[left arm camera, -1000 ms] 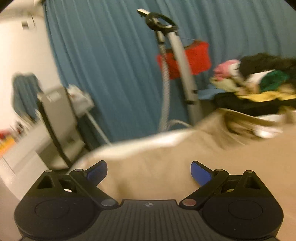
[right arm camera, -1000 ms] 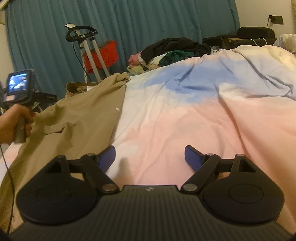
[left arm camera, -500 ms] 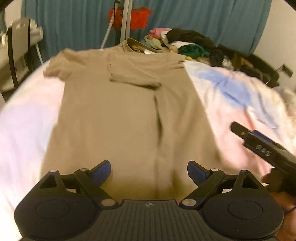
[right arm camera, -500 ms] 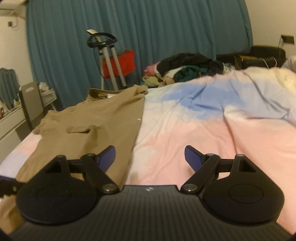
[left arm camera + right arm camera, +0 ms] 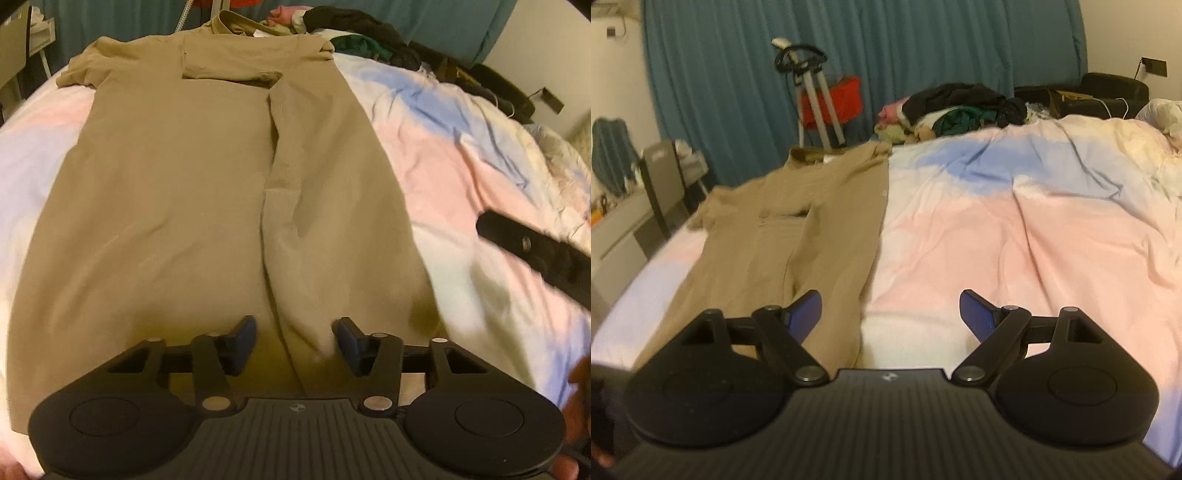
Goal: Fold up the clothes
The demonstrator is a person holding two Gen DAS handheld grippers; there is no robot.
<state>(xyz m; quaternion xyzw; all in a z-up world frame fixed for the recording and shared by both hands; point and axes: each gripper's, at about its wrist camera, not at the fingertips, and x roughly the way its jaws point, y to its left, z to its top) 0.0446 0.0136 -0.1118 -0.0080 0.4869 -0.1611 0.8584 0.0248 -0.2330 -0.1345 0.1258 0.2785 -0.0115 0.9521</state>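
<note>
A tan short-sleeved shirt (image 5: 166, 192) lies flat on the bed, collar at the far end, its right side folded inward along a lengthwise crease. My left gripper (image 5: 297, 341) is open and empty, low over the shirt's near hem, straddling the folded edge. My right gripper (image 5: 890, 310) is open and empty, hovering over the shirt's near right edge (image 5: 827, 229) and the bedcover. Part of the right gripper shows in the left wrist view (image 5: 535, 251).
The bed has a pink, blue and white cover (image 5: 1015, 221). A pile of dark and coloured clothes (image 5: 953, 107) lies at its far end. A metal stand with a red bag (image 5: 816, 96) is before the blue curtain. A grey chair (image 5: 661, 177) stands left.
My left gripper swung from facing the curtain down to the shirt's near hem and its jaws narrowed a little. My right gripper moved left toward the shirt's edge.
</note>
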